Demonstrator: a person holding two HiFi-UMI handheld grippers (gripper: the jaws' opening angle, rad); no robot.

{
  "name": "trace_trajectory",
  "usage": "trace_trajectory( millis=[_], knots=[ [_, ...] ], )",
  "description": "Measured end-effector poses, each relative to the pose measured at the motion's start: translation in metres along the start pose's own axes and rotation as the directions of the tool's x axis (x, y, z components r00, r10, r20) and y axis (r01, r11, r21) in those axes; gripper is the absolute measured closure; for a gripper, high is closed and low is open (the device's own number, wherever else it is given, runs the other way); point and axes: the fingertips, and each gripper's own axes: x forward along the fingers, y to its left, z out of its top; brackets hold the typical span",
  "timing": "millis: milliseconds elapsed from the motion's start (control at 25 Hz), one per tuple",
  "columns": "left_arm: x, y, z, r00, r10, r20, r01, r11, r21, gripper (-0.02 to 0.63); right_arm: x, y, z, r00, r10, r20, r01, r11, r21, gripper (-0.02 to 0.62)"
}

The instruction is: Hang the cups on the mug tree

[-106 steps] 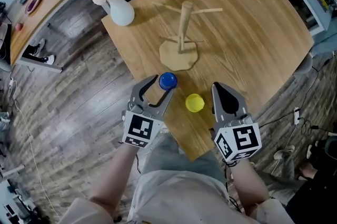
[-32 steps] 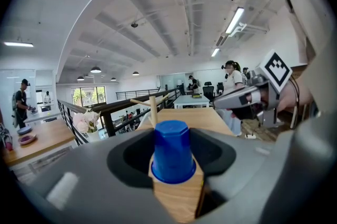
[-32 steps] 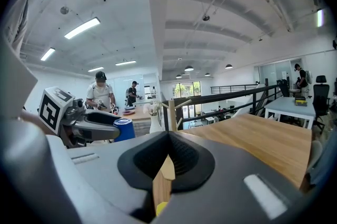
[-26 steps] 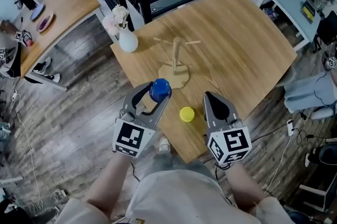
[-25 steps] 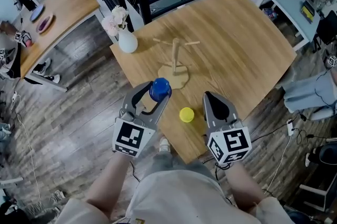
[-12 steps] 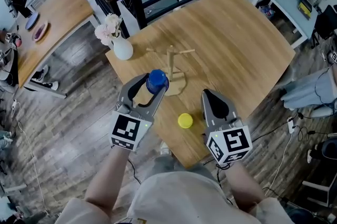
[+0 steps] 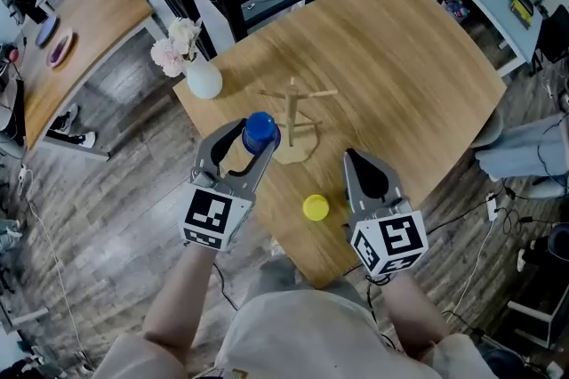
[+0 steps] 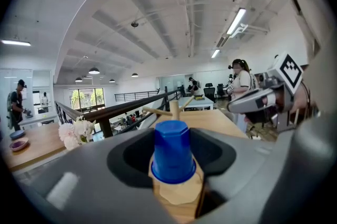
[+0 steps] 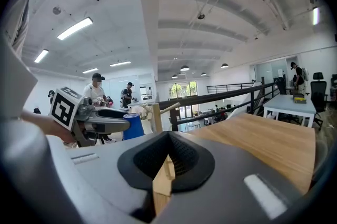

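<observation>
Left gripper (image 7: pixel 250 137) was clamped on the blue plastic cup (image 7: pixel 260 130), holding it over the left edge of the wooden worktop (image 7: pixel 418 66). The wooden mug tree (image 7: pixel 292 108) stood just beyond it to the right, post upright, left hand nearer. Right gripper (image 7: pixel 365 170) was closed and empty, beside the small yellow cup (image 7: pixel 316 208) near the near edge. Left gripper view showed the cup inverted, tree dead ahead. Only head view showed the yellow cup.

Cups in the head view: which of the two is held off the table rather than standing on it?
The blue cup, held between the jaws of the left gripper; the yellow cup stands on the table beside the right gripper.
</observation>
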Motion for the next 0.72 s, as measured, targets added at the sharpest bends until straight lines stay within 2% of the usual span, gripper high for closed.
trace_trajectory(
  millis=[240,440,720],
  knots=[
    [0.022,0.010,-0.025,0.999,0.000,-0.054,0.002,0.999,0.036,0.399,0.020,-0.004,-0.012,0.999,0.008,-0.037,-0.008,1.000,0.008,0.597],
    [0.038,0.020,-0.046,0.997,0.027,-0.066,-0.022,0.997,0.074,0.399,0.037,-0.007,-0.023,0.998,0.019,-0.064,-0.018,1.000,0.013,0.598],
    [0.053,0.027,-0.079,0.993,0.029,-0.117,-0.023,0.999,0.047,0.399,0.055,-0.011,-0.033,0.996,0.026,-0.085,-0.024,0.999,0.023,0.597]
  ],
)
